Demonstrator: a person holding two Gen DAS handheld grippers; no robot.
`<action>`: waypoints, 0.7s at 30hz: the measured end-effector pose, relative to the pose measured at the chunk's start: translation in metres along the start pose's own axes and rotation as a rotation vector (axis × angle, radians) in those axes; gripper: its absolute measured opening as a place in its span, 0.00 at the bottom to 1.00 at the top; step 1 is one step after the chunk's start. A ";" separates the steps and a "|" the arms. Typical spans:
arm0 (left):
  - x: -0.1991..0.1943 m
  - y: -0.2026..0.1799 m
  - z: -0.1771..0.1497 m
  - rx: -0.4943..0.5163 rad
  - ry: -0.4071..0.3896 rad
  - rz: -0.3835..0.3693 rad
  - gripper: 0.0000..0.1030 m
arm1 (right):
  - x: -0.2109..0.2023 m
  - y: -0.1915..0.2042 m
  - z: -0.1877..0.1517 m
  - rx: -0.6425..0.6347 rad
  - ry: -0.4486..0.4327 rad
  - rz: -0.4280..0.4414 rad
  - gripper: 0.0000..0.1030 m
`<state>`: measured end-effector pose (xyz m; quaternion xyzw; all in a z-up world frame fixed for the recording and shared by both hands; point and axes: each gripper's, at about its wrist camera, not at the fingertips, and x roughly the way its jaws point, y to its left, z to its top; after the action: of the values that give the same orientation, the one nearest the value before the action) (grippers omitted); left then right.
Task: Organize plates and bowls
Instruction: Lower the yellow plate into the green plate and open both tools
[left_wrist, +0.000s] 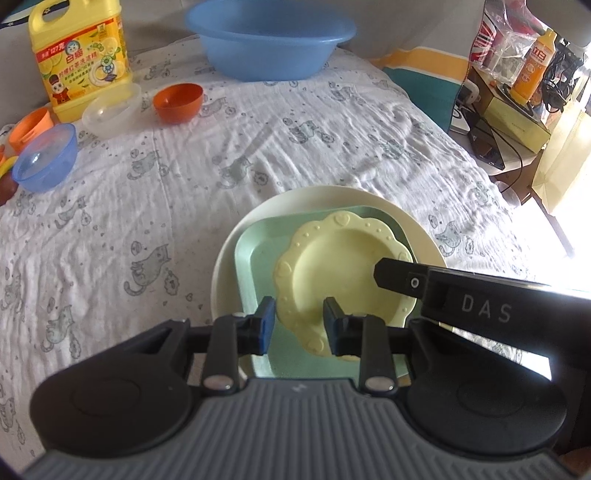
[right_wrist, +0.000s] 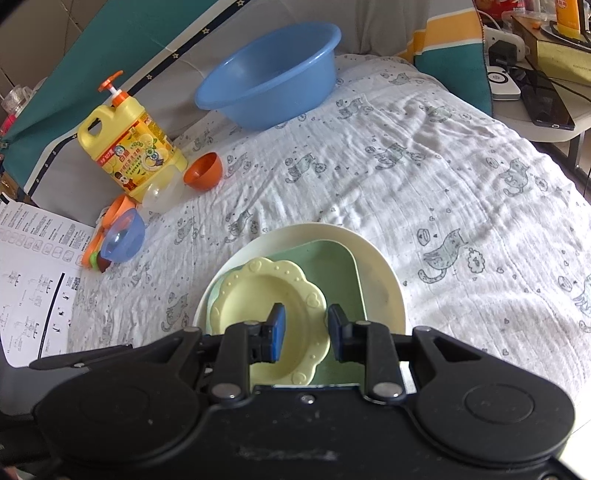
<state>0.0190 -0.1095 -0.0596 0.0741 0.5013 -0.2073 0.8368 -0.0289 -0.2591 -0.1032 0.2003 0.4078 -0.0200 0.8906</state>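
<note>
The left gripper straddles the near scalloped rim of a yellow plate, its jaws narrow, the blue pads apart from the rim; whether they touch it cannot be told. The right gripper hangs over the same plate's right rim, jaws likewise narrow, gripping nothing that shows. The plate sits on a green square plate, itself on a large cream plate, stacked on a cat-print cloth. Beyond stand an orange bowl, clear bowl, small blue bowl, blue basin and detergent jug.
</note>
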 end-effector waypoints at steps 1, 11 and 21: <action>0.001 -0.001 -0.001 0.002 0.001 -0.001 0.31 | 0.000 0.000 -0.001 0.001 0.000 -0.002 0.26; -0.011 0.004 0.002 0.025 -0.067 0.067 1.00 | -0.011 0.001 0.005 -0.011 -0.081 -0.023 0.86; -0.014 0.012 -0.001 0.004 -0.059 0.048 1.00 | -0.012 0.007 0.007 -0.017 -0.095 -0.057 1.00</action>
<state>0.0178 -0.0943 -0.0492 0.0816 0.4742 -0.1901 0.8558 -0.0305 -0.2572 -0.0877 0.1800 0.3708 -0.0515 0.9097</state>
